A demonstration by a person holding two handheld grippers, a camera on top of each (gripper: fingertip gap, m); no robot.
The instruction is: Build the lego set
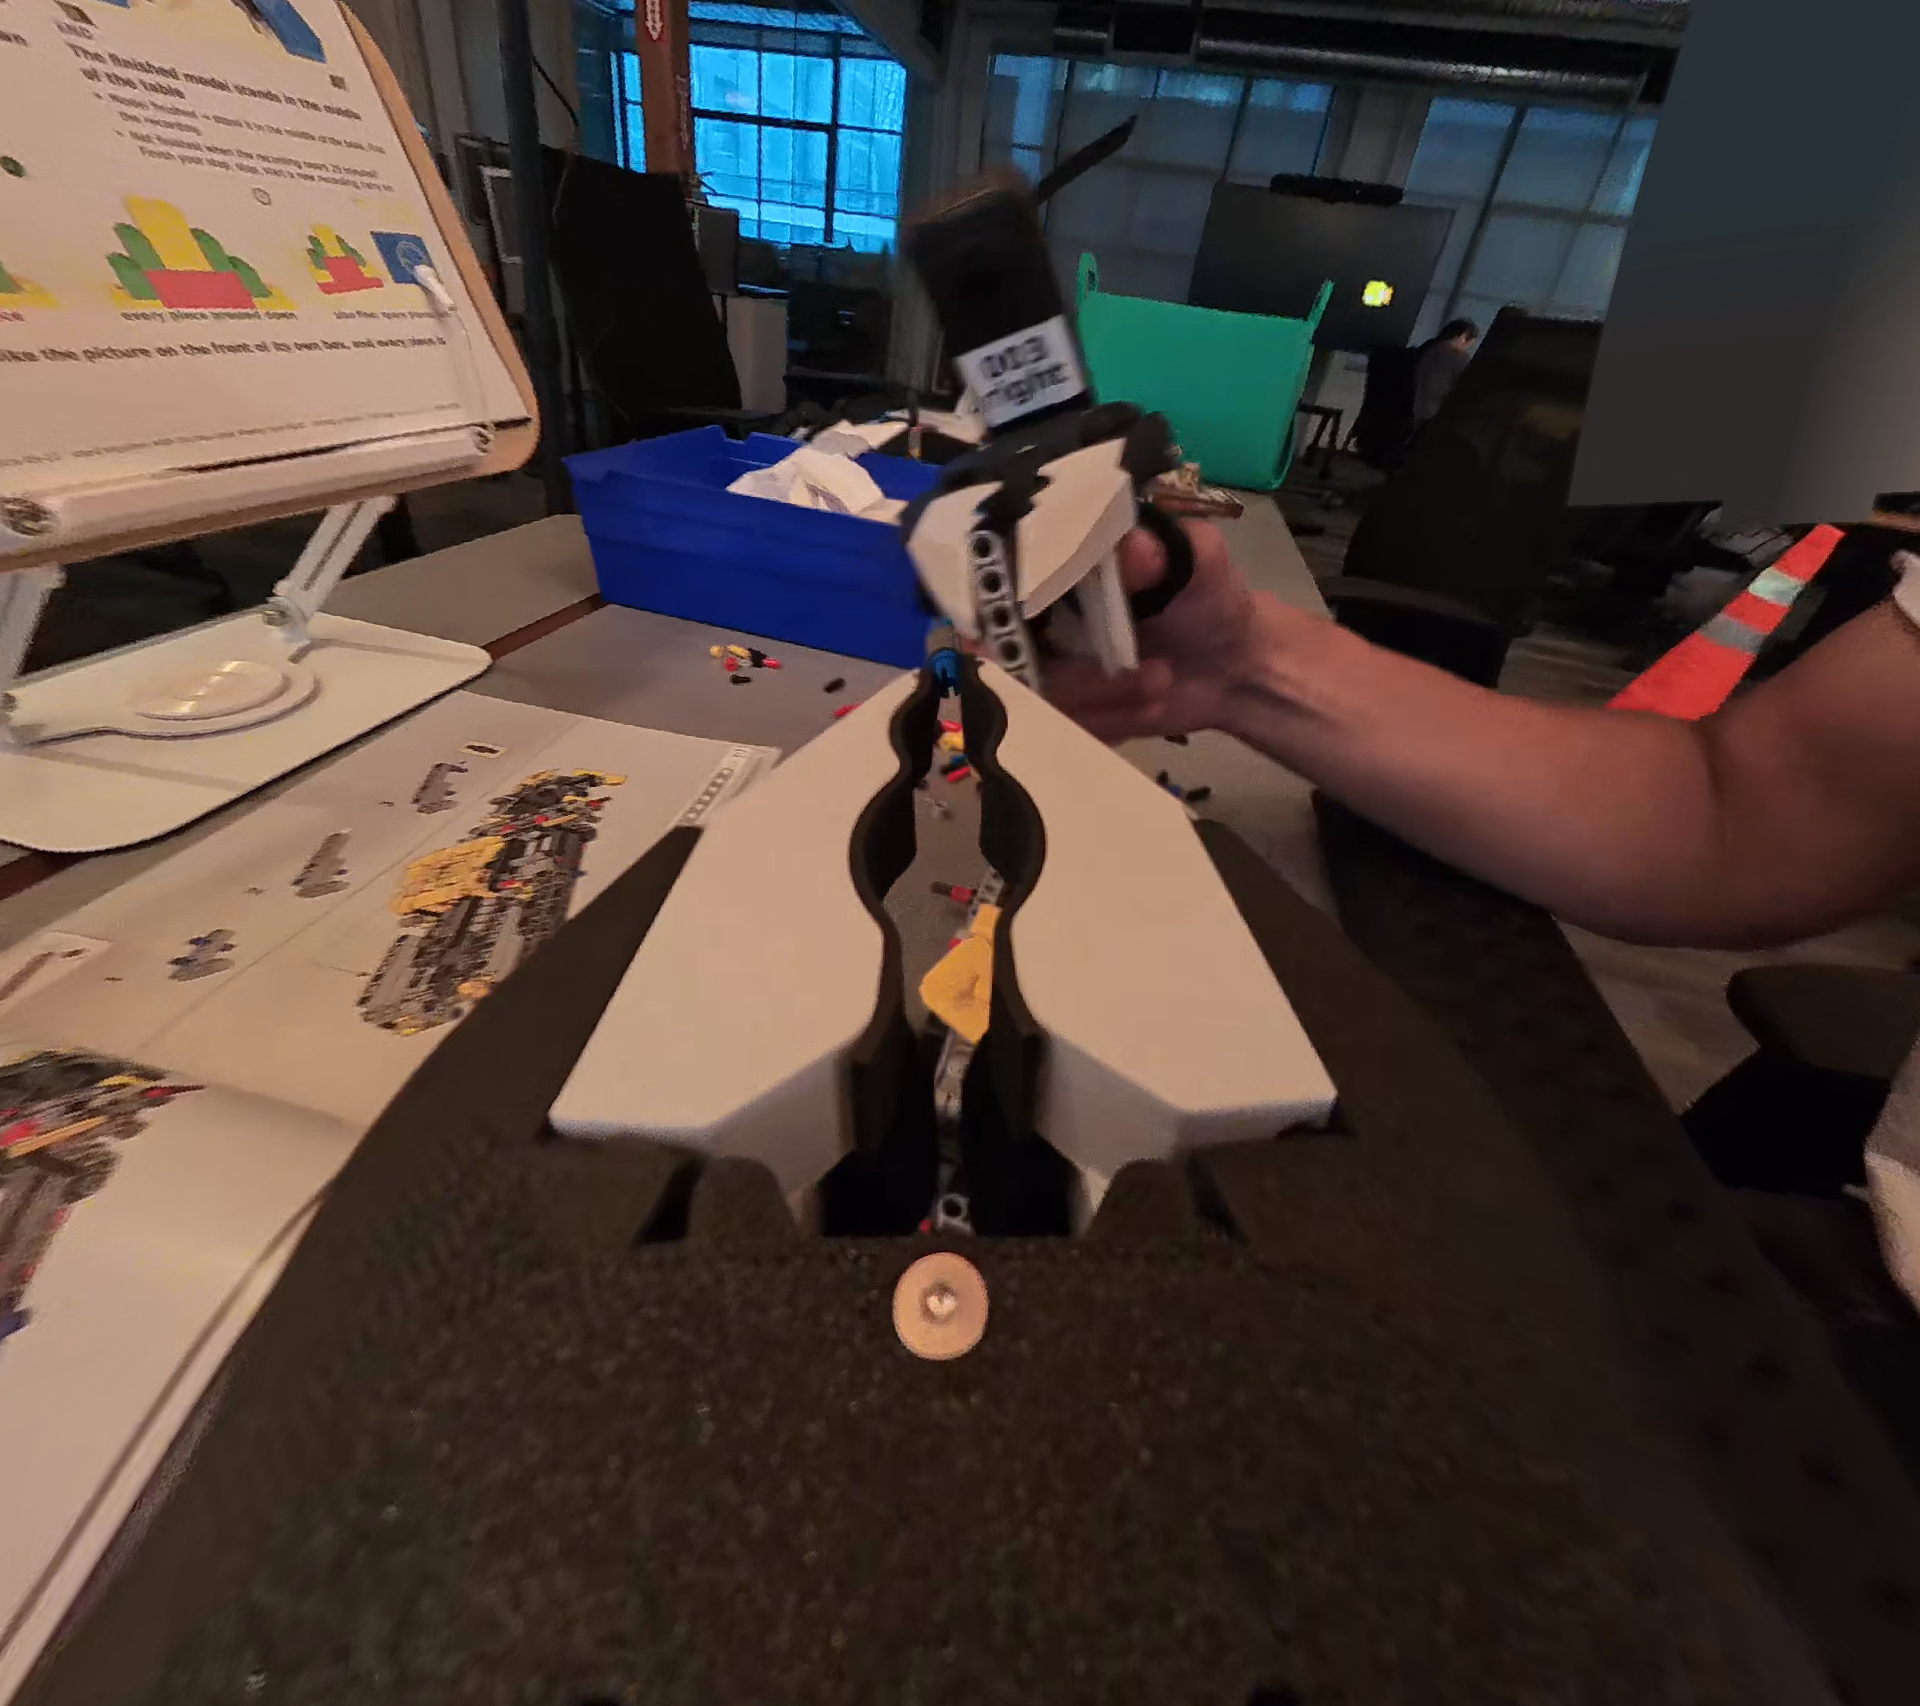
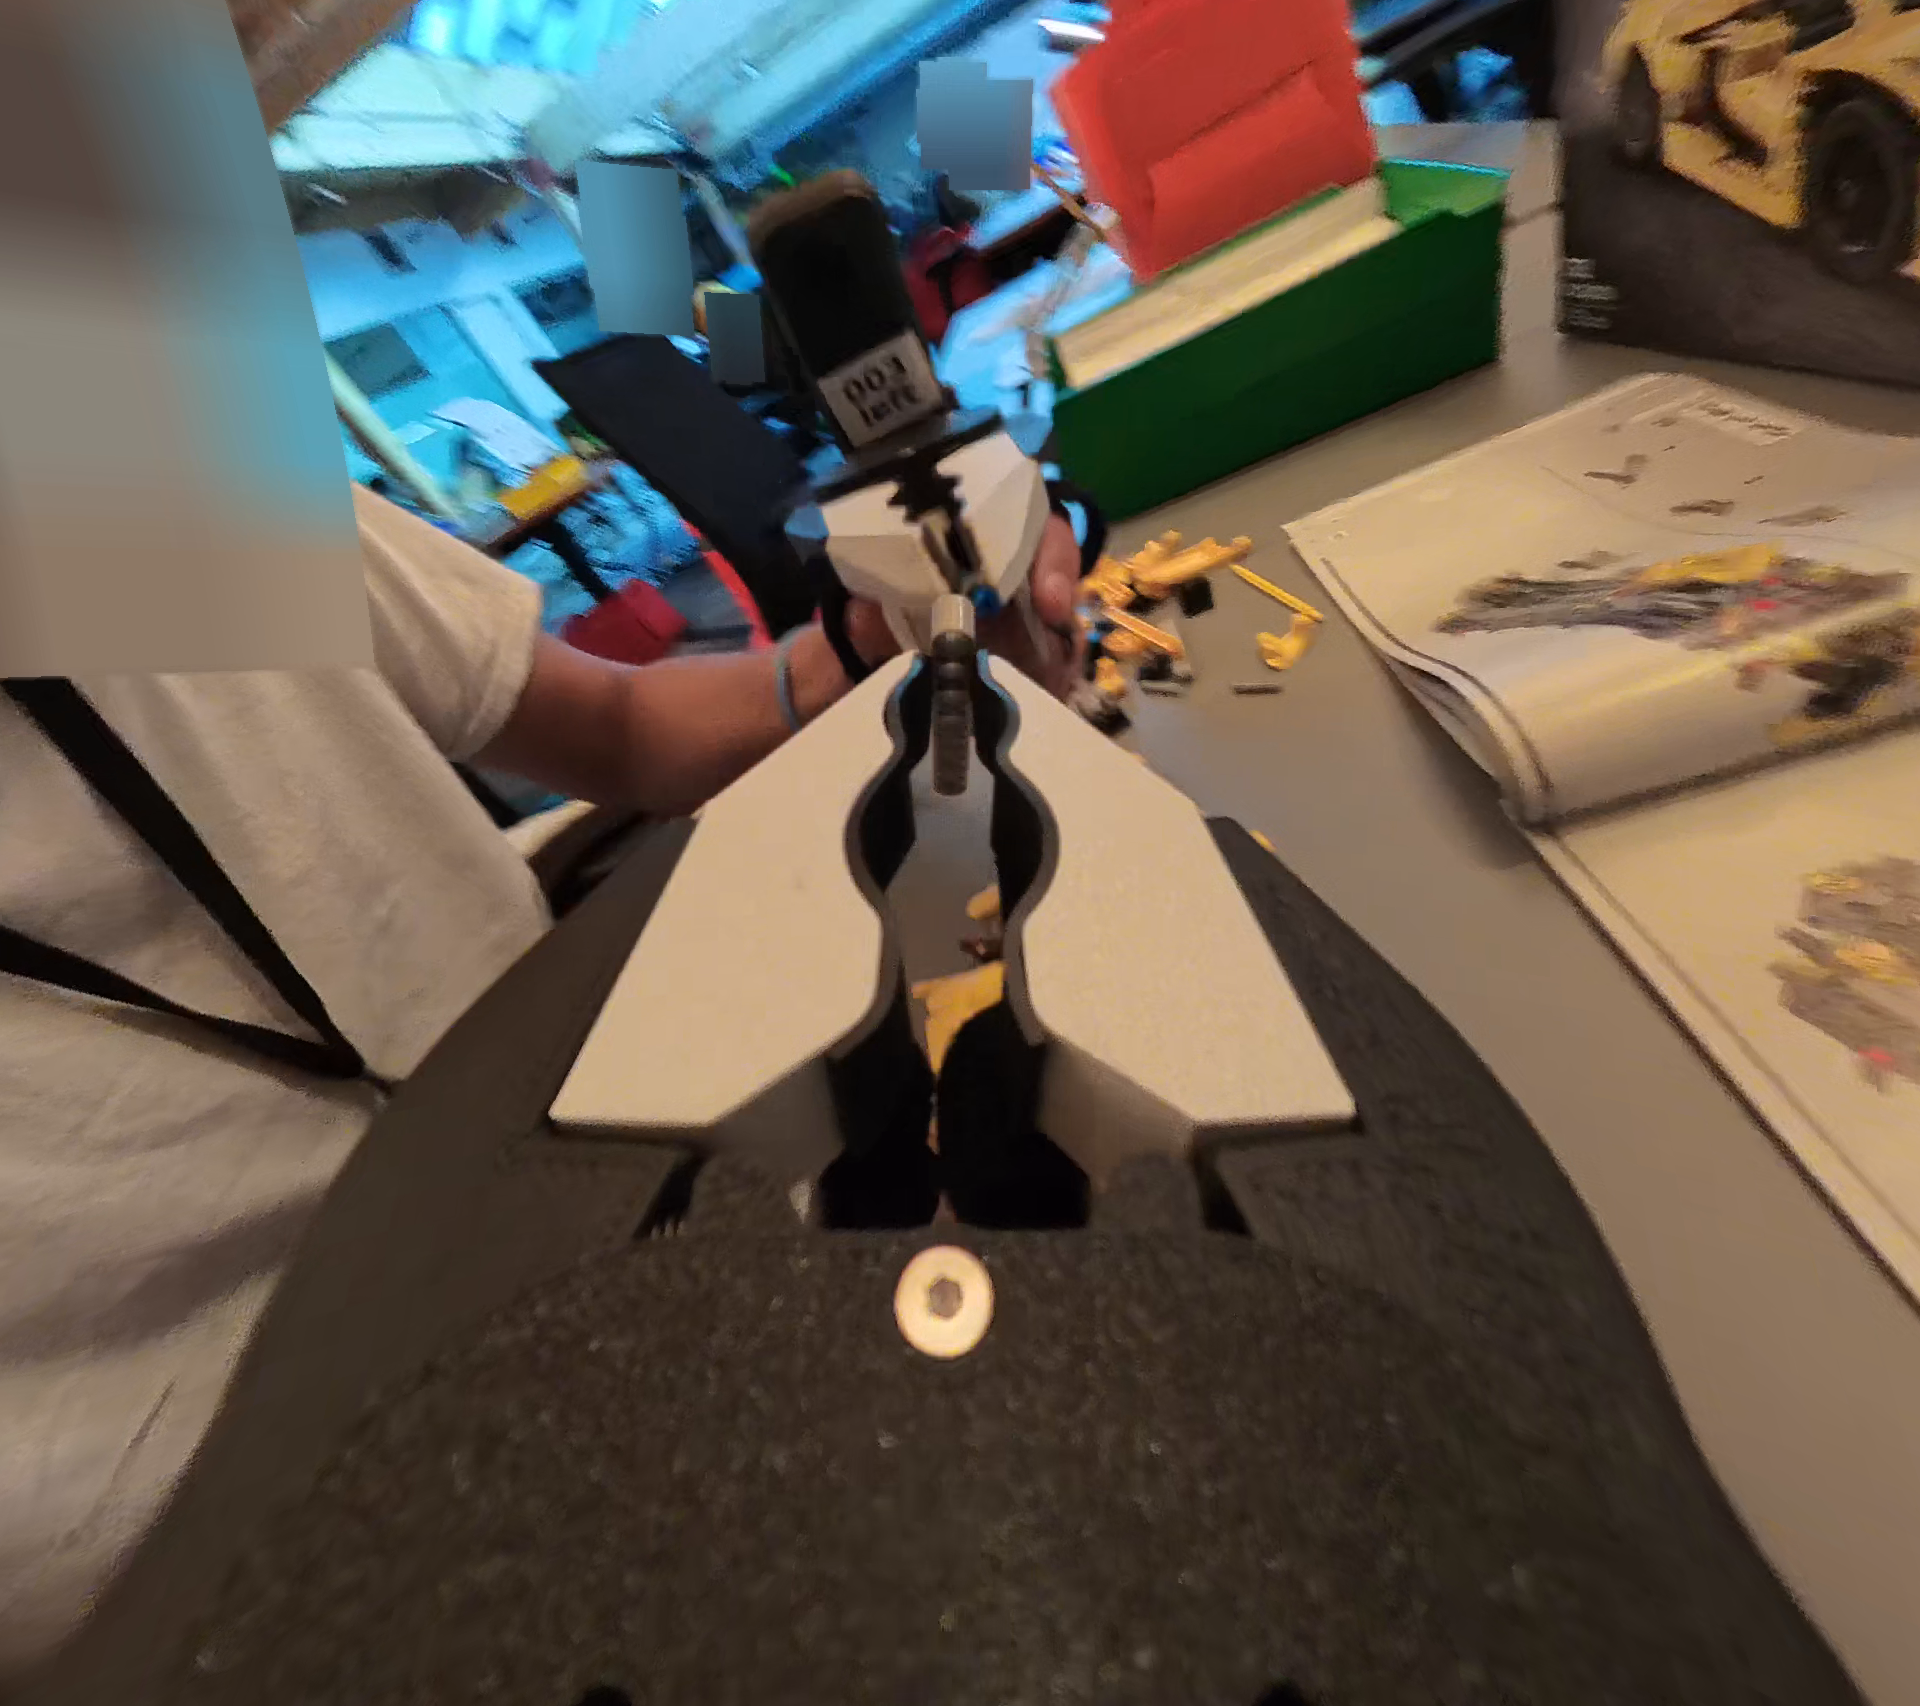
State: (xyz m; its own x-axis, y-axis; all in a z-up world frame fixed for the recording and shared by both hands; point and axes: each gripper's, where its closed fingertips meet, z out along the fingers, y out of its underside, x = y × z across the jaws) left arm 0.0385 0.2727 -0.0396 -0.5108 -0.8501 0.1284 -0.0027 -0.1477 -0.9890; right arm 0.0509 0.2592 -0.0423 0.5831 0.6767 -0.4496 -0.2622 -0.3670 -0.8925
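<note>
While both my claws meet in the air above the grey table [image 1: 644, 669], each one pinches a small piece. My left claw [image 1: 948, 688] has smooth white fingers [image 1: 769, 908] with wavy black pads inside, and its tips are clenched on a tiny round blue pin [image 1: 945, 667]. My right claw [image 2: 948, 700] looks the same, and it is grasping a long grey beam [image 2: 951, 721] full of round holes. The beam pokes out past the tips, right up to the pin, but I cannot tell if they touch.

Below, on the table, lie small loose bits [image 1: 743, 659] in red, yellow and black. More yellow parts [image 2: 1164, 607] sit in a bumpy heap near the open booklet [image 2: 1621, 617], which lies flat with thin paper pages. A shiny blue bin [image 1: 748, 544] stands behind, with crumpled white bags inside. A green bin [image 2: 1278, 368] and a dark box [image 2: 1745, 77] with a yellow car on it stand farther back.
</note>
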